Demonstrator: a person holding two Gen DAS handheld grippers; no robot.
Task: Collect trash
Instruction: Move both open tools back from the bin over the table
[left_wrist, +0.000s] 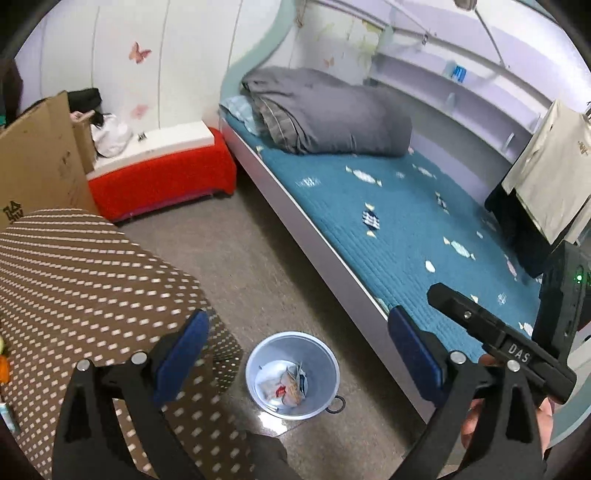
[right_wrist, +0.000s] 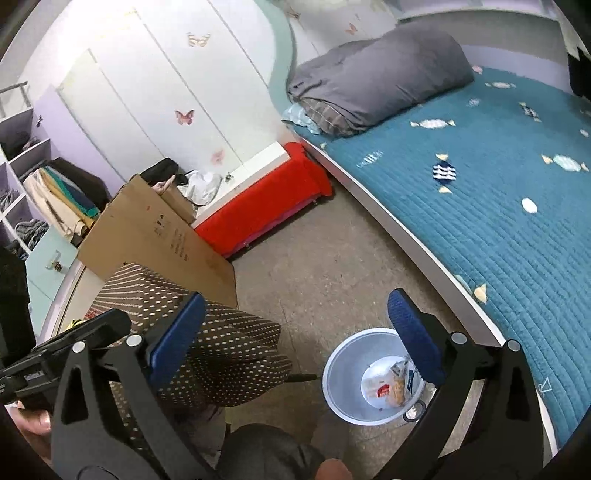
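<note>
Currently left gripper (left_wrist: 299, 350) and right gripper (right_wrist: 295, 332) both spread wide, nothing between blue textured pads; round pale plastic bin (left_wrist: 325, 365) on speckled floor (left_wrist: 258, 266), beside bed edge, holding crumpled wrappers (left_wrist: 286, 386).

right hand-held gripper (right_wrist: 297, 332): jaws wide, empty | bin (right_wrist: 341, 376): holds wrappers (right_wrist: 391, 387), on floor beside bed (right_wrist: 498, 192)

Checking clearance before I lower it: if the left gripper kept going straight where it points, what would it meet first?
Probably the white trash bin on the floor, between the open left gripper fingers; depth is uncertain.
</note>
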